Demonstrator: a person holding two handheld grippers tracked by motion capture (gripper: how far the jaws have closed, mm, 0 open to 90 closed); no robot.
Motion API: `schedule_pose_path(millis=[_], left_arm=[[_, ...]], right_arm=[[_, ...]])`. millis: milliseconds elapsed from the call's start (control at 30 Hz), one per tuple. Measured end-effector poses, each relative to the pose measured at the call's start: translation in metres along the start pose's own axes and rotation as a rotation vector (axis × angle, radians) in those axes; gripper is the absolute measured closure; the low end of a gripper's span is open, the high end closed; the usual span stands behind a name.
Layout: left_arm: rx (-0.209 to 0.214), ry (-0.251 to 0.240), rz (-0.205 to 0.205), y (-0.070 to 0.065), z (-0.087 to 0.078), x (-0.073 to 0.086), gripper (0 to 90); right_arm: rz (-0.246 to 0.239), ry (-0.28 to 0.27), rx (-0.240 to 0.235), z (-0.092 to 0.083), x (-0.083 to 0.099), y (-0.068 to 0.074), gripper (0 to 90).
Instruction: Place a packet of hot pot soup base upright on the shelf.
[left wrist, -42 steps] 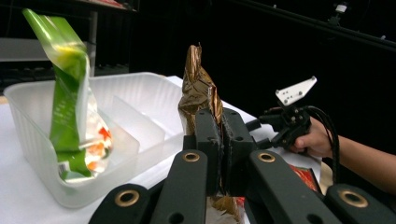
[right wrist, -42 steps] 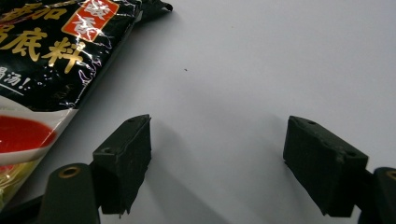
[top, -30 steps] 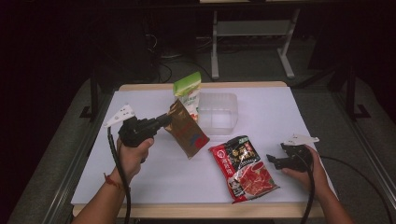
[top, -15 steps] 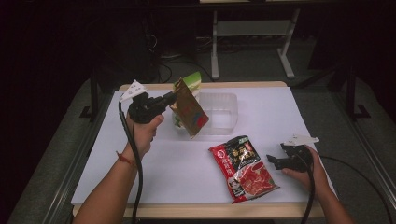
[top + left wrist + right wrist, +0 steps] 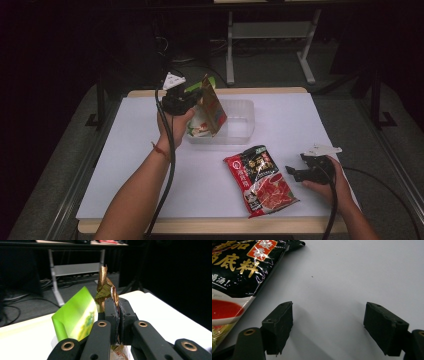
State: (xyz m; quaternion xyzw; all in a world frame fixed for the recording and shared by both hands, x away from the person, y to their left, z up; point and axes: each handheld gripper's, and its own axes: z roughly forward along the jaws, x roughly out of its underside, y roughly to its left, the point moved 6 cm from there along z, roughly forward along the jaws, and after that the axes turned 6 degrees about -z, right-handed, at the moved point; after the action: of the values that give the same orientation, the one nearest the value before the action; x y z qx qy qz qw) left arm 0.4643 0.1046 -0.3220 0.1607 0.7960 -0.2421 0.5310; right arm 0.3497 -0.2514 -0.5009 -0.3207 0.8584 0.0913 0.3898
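The packet [image 5: 212, 104] in the black left gripper [image 5: 117, 322] is showing crinkled copper-brown foil. Behind it a pouch [image 5: 75, 313] is glowing lime green. The flat bag [image 5: 261, 179] is showing black above red, with gold characters. The tub [image 5: 240, 125] is looking clear on the white table [image 5: 300, 120].

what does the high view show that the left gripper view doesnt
High view alone: the clear bin, the red pouch lying flat on the table, and the right gripper, open beside that pouch. Left gripper view alone: the jaws seen close up, pressed tight on the brown pouch's crumpled edge. Both: the left gripper, the brown pouch it holds up, and the green pouch behind it.
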Motion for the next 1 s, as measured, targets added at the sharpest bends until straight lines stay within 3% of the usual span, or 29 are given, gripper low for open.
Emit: schedule_pose_path(millis=[233, 433, 733, 1000], left_arm=[[-0.037, 0.001, -0.013, 0.003, 0.015, -0.004, 87.1], [-0.062, 0.01, 0.007, -0.001, 0.033, 0.004, 87.0], [-0.032, 0.02, 0.008, -0.008, 0.045, 0.02, 86.5], [-0.004, 0.026, 0.011, -0.01, 0.045, 0.027, 86.3]], right_arm=[[-0.003, 0.0, -0.001, 0.0, 0.0, 0.0, 22.7], [-0.004, 0.0, -0.002, 0.0, 0.0, 0.0, 22.6], [-0.006, 0.0, -0.005, 0.0, 0.0, 0.0, 22.7], [-0.005, 0.0, -0.006, 0.0, 0.0, 0.0, 22.7]])
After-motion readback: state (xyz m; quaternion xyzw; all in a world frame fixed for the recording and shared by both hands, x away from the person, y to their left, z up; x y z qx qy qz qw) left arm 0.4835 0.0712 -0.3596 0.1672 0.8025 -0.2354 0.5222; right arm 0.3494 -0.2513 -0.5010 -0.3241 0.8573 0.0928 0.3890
